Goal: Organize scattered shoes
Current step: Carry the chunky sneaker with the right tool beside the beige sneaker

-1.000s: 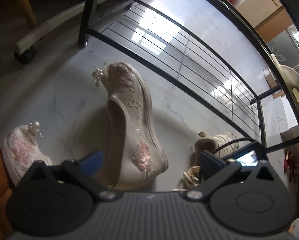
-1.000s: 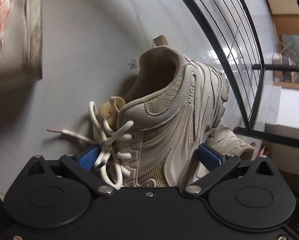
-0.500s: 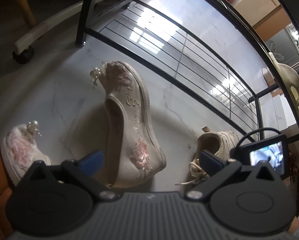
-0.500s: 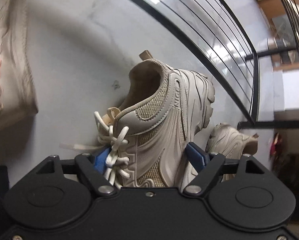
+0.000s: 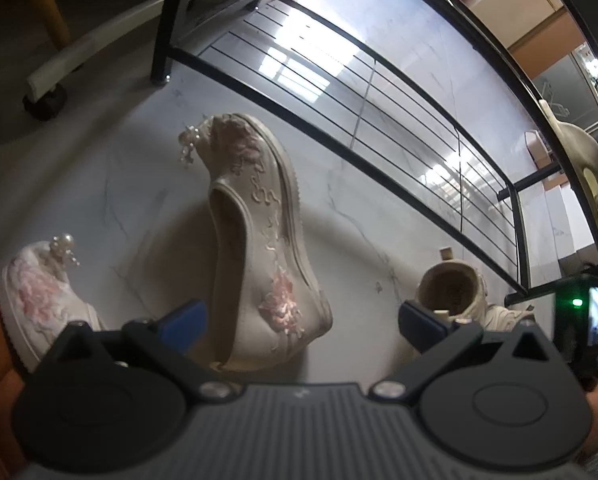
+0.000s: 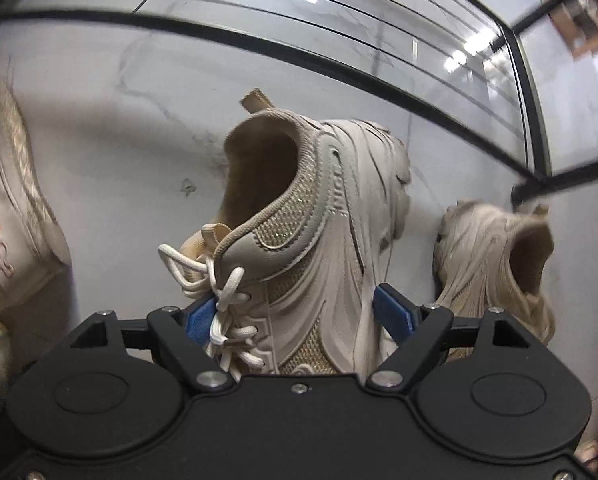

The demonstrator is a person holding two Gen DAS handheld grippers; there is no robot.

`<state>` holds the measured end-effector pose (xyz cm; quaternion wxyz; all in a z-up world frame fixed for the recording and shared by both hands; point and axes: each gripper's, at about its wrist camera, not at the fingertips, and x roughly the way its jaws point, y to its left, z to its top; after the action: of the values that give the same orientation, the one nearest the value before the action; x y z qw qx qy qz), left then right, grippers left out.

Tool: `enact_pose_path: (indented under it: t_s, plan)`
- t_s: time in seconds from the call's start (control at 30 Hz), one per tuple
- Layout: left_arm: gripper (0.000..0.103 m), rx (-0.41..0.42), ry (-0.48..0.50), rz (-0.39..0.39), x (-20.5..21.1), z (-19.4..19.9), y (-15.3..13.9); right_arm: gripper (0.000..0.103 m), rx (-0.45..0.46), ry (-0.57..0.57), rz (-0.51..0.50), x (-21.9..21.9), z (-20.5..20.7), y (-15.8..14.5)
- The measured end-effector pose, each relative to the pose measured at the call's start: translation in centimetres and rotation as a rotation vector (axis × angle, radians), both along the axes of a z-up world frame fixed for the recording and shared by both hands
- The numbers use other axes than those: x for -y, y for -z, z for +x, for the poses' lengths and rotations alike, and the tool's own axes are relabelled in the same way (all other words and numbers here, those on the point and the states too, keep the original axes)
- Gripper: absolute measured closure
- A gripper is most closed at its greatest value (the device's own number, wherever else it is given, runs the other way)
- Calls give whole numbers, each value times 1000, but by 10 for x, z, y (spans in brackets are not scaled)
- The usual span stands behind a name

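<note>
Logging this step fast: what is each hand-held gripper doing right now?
Left hand-held gripper: open, holding nothing; the embroidered shoe lies on the floor between its fingers.
Right hand-held gripper: closed on the beige sneaker.

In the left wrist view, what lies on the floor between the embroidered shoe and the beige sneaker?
Nothing: between the embroidered shoe and the beige sneaker the left wrist view shows only bare marble floor.

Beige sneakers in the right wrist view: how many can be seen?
2. One beige sneaker sits clamped between the right gripper pads, heel opening up. The second sneaker lies on the floor to its right, near the black rack corner. Others may be hidden.
</note>
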<state>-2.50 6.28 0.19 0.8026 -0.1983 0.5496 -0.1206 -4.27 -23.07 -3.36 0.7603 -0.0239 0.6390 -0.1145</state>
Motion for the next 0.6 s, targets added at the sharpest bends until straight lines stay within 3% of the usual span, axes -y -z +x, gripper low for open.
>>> enact_pose_path:
  t_s: [0.13,0.3,0.5,0.6]
  plan:
    - [1,-10,11,8,4,0,3,23,43,130,90,41,-19,-8]
    - [1,-6,33,32,9,-3,5,40,116,226,100,73,-42,-10]
    - [1,7,67,75,18,-6,8,39,190,344,262,107,-62,-1]
    - [1,-9,74,93,20,-6,15,36,221,304,265,106,-68,-2]
